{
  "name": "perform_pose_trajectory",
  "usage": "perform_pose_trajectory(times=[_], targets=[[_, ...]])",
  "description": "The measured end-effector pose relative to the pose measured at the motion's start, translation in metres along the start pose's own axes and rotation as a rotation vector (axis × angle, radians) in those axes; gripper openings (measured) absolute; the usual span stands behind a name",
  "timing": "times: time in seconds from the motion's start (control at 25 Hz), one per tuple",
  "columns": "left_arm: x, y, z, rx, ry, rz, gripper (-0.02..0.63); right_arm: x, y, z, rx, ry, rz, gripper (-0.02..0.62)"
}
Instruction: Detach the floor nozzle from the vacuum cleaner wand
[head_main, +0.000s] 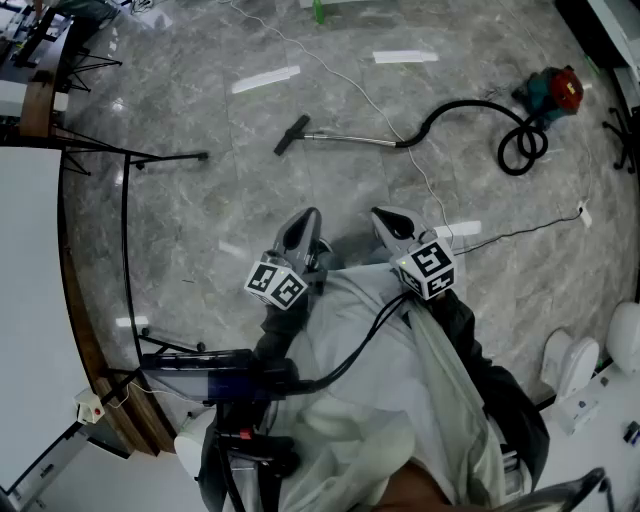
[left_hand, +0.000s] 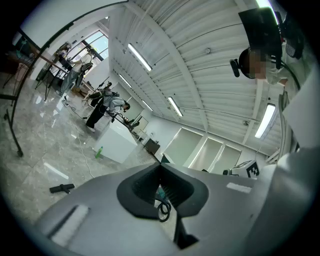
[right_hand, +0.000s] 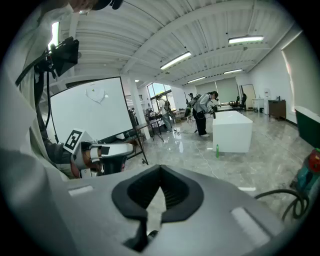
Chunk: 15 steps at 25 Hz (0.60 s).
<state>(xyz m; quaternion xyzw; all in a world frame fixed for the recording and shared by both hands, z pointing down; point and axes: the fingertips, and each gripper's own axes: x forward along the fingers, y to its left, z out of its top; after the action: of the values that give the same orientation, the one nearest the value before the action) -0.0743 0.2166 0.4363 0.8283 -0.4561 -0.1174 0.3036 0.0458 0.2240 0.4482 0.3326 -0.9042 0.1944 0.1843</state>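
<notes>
The vacuum lies on the grey marble floor well ahead of me. Its black floor nozzle (head_main: 291, 134) sits on the end of the metal wand (head_main: 350, 139); a black hose (head_main: 515, 145) curls to the red and teal body (head_main: 553, 89). Both grippers are held close to my chest, far from it. The left gripper (head_main: 304, 222) is shut and empty, with its jaws together in its own view (left_hand: 161, 166); the nozzle (left_hand: 61, 188) lies low at the left there. The right gripper (head_main: 390, 220) is likewise shut on nothing (right_hand: 160, 171), with the vacuum body (right_hand: 310, 172) at that view's right edge.
A thin white cable (head_main: 345, 80) runs across the floor past the wand. White tape strips (head_main: 265, 79) mark the floor. A black stand (head_main: 125, 210) and a whiteboard (head_main: 25, 300) are at my left. A white box (right_hand: 232, 131) with a green bottle (right_hand: 217, 151) stands further off, people behind it.
</notes>
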Motion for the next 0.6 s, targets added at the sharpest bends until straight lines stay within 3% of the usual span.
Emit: perform_pose_trajectory(times=[0.4,0.6], targets=[[0.001,0.006,0.008,0.006,-0.012,0.005,-0.003,0.015,0.010,-0.005,-0.052,0.027,0.025,-0.003],[0.003,0.008,0.006,0.004,-0.017,0.004,-0.002,0.014,0.002,0.000,-0.057,-0.015,0.003,-0.003]])
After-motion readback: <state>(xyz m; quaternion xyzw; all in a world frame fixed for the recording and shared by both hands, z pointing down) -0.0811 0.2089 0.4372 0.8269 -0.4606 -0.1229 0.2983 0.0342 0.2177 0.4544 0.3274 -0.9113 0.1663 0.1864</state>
